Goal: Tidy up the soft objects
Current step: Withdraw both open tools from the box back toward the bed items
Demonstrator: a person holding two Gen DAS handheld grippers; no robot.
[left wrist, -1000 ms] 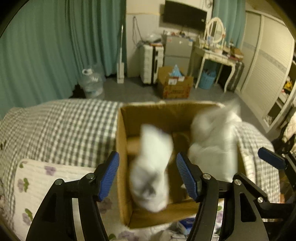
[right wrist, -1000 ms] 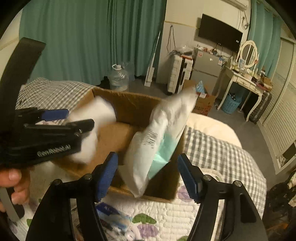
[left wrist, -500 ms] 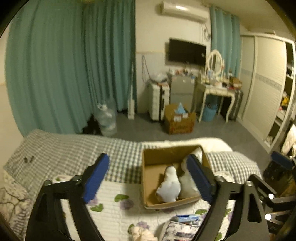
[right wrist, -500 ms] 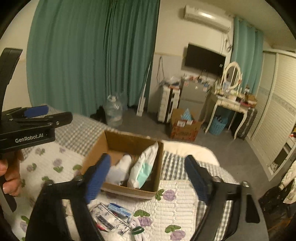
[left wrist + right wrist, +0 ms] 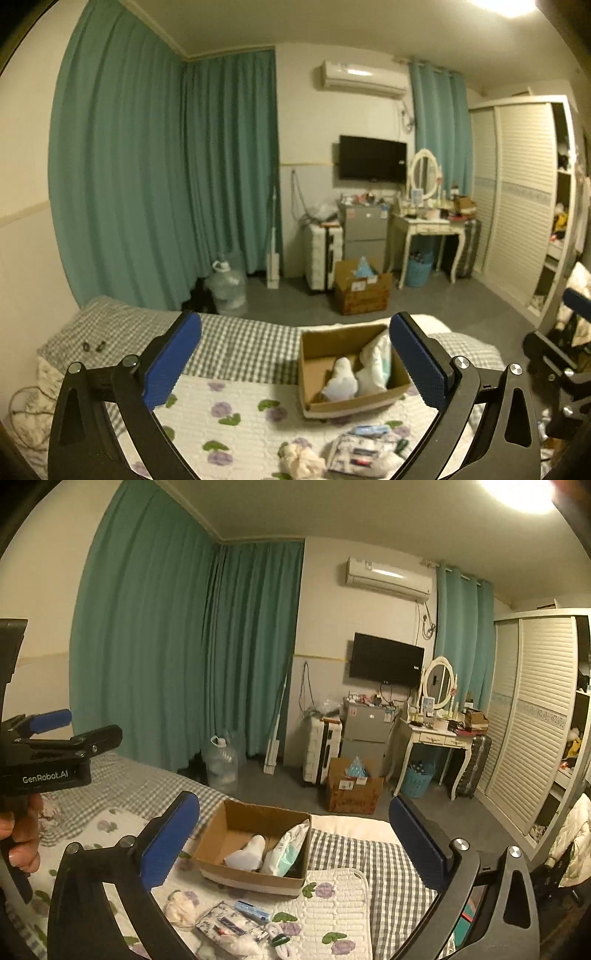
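Observation:
An open cardboard box (image 5: 354,404) (image 5: 255,880) sits on the bed. Inside it lie a white soft item (image 5: 341,380) (image 5: 247,853) and a white-and-teal soft packet (image 5: 375,363) (image 5: 288,849), which leans on the right wall. My left gripper (image 5: 295,325) hangs high and well back from the box. Its jaws are opening and nothing is between them. My right gripper (image 5: 294,805) is likewise raised and back, jaws opening and empty. On the quilt in front of the box lie a cream soft bundle (image 5: 301,458) (image 5: 181,908), a patterned tissue pack (image 5: 360,448) (image 5: 225,925) and a small blue packet (image 5: 253,912).
The bed has a checked sheet (image 5: 240,343) and a floral quilt (image 5: 332,904). A hand (image 5: 22,834) holds the left gripper at the right wrist view's left edge. On the floor beyond stand a water jug (image 5: 227,288), a second cardboard box (image 5: 362,291), a suitcase and a dressing table (image 5: 432,738).
Both grippers have let go of the white soft item and the packet, which now lie in the box. Both have pulled back and up, and their jaws have widened.

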